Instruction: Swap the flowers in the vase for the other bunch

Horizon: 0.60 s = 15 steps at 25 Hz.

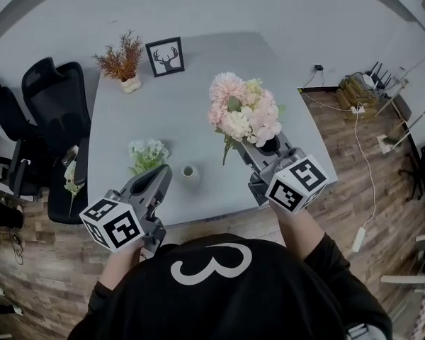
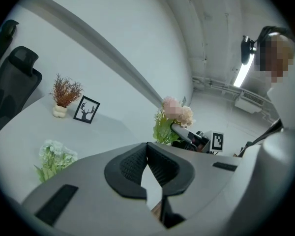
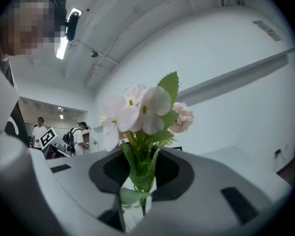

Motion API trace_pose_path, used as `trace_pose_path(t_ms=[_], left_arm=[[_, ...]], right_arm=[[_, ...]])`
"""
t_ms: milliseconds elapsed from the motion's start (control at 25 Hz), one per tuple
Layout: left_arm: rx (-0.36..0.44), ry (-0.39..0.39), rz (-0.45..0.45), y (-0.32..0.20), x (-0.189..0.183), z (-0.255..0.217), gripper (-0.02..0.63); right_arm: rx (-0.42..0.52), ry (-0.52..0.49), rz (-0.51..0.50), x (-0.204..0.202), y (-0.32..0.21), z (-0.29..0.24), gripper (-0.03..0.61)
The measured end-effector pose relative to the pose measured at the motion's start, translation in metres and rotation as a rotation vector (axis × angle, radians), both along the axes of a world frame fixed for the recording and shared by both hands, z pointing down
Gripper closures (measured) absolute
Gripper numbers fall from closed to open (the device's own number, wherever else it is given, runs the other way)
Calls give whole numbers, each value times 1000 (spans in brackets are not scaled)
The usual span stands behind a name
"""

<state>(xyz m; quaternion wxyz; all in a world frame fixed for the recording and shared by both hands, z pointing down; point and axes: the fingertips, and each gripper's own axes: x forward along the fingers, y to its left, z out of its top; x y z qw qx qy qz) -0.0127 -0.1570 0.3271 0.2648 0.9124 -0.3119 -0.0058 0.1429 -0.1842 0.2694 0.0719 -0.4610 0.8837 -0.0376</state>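
- The swap looks about half done on the table (image 1: 177, 98).
- Your right gripper (image 1: 251, 149) is clamped on the stems of the pink bunch (image 1: 244, 110), held clear above the table. Only the right gripper view shows that grip.
- Your left gripper (image 1: 161, 179) is clenched on nothing.
- The white bunch (image 1: 147, 154) lies just beside the vase (image 1: 190, 173), not yet in.
- The vase looks empty and shows only in the head view.
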Motion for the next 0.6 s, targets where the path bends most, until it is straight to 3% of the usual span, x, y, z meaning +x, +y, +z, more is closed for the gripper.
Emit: trace_pose_path(t_ms=[600], left_arm=[[-64,-90,38,-17,25,24,603]], right_arm=[[-337,31,3,31,-18,114,469]])
